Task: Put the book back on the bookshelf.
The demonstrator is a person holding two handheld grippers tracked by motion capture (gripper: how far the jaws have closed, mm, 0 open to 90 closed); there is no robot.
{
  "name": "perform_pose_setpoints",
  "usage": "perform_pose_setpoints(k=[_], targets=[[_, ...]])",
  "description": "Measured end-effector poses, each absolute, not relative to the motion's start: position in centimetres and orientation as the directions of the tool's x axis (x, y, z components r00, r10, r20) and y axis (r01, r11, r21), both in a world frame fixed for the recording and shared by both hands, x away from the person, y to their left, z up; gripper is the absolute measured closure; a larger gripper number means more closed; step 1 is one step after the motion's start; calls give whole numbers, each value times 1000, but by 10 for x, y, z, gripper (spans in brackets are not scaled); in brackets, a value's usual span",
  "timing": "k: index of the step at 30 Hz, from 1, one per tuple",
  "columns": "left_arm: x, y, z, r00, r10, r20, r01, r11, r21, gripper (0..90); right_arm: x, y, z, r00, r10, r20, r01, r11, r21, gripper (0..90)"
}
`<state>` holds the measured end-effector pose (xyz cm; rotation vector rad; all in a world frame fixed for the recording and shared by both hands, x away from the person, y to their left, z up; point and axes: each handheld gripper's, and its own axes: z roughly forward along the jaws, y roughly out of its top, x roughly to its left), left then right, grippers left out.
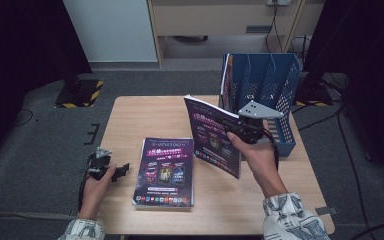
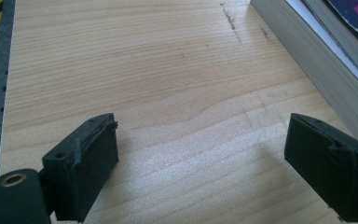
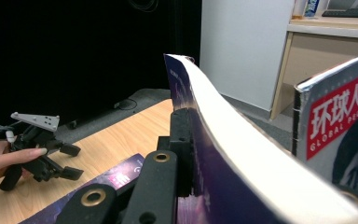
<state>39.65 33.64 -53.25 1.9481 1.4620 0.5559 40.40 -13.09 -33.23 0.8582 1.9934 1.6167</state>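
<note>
- High view: right claw [image 1: 232, 126] clamped on a magazine [image 1: 211, 134] raised beside the blue rack [image 1: 275, 87]; keep it upright while steering in.
- Left gripper view: left claw [image 2: 200, 158] gapes over the desk [image 2: 135, 70] (idle).
- Right gripper view: grip firmly; the pages bow.

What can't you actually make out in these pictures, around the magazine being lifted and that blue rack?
- Right gripper, right gripper view: its far side is hidden behind the lifted magazine.
- Blue rack, high view: its floor is hidden by its own mesh walls.
- Stack of magazines, left gripper view: cut off by the right edge.
- Small cover print, high view: too small to read.
</note>
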Motion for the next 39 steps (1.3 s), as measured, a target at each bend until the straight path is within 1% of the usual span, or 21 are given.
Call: perform_pose_setpoints(k=[6, 8, 19, 26, 32, 39], targets=[[396, 332, -536, 316, 949, 7, 674, -229, 702, 52, 402, -137, -332, -707, 705, 54, 198, 124, 972, 823], [396, 332, -536, 316, 949, 6, 671, -228, 705, 37, 402, -139, -332, -706, 706, 53, 196, 122, 973, 823], [397, 330, -537, 311, 950, 8, 674, -226, 703, 22, 397, -148, -330, -698, 714, 46, 196, 129, 972, 824], [397, 329, -537, 314, 950, 9, 675, -229, 701, 16, 391, -162, -329, -689, 723, 44, 192, 124, 974, 823], [397, 329, -537, 313, 950, 9, 676, -229, 701, 13, 383, -181, -335, -672, 739, 52, 200, 114, 973, 823], [397, 328, -537, 315, 949, 10, 676, -232, 700, 12, 375, -200, -331, -653, 755, 50, 192, 101, 976, 823]])
